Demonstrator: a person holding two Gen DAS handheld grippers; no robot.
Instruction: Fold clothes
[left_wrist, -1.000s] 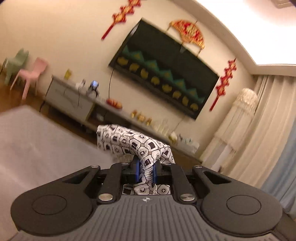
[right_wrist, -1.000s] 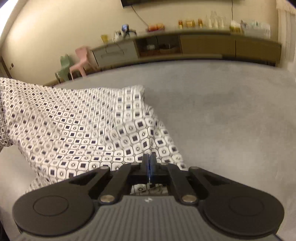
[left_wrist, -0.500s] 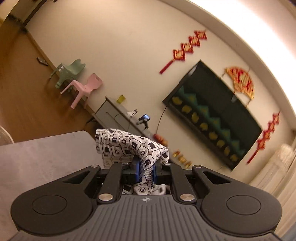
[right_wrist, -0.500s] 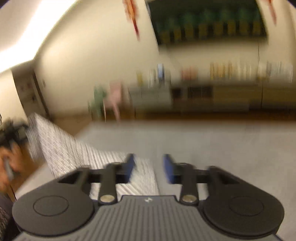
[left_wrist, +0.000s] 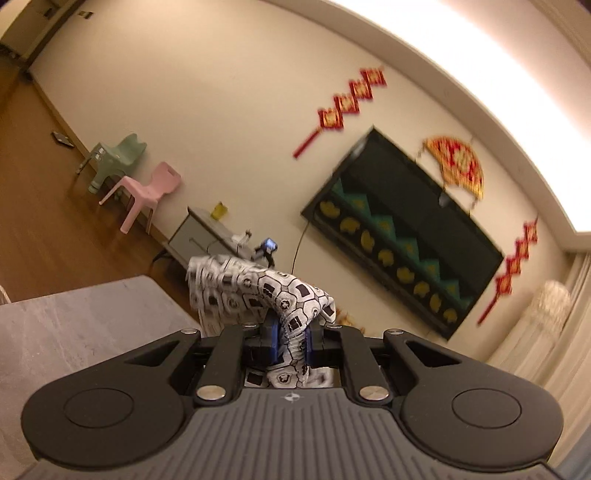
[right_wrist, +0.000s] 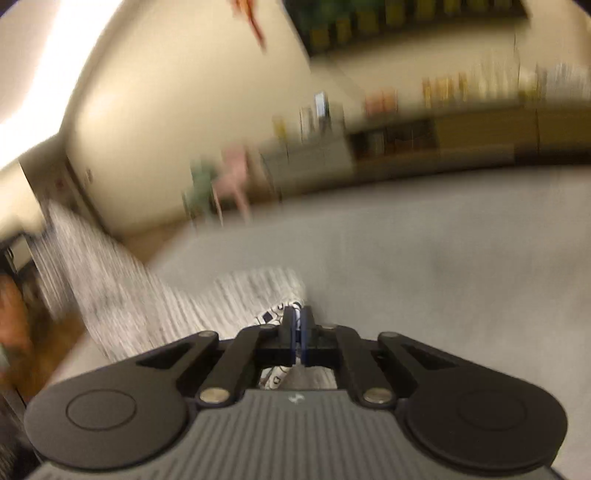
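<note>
Left gripper (left_wrist: 290, 338): clenched on a bunched fold of the patterned cloth (left_wrist: 266, 291), held up above the grey worktop (left_wrist: 74, 325).
Right gripper (right_wrist: 297, 332): fingers pinched on the cloth's edge, low over the worktop's left side.
Cloth: stretches leftward, blurred.
Writing: none legible.

The black two-finger left gripper (left_wrist: 290, 341) is held tilted upward, above the grey surface (left_wrist: 74, 325), its jaws clamped on a bunched fold of the black-and-white patterned cloth (left_wrist: 266, 295). The black two-finger right gripper (right_wrist: 297, 332) is held low over that grey surface, jaws pressed together on the cloth's edge; the view is motion-blurred.
</note>
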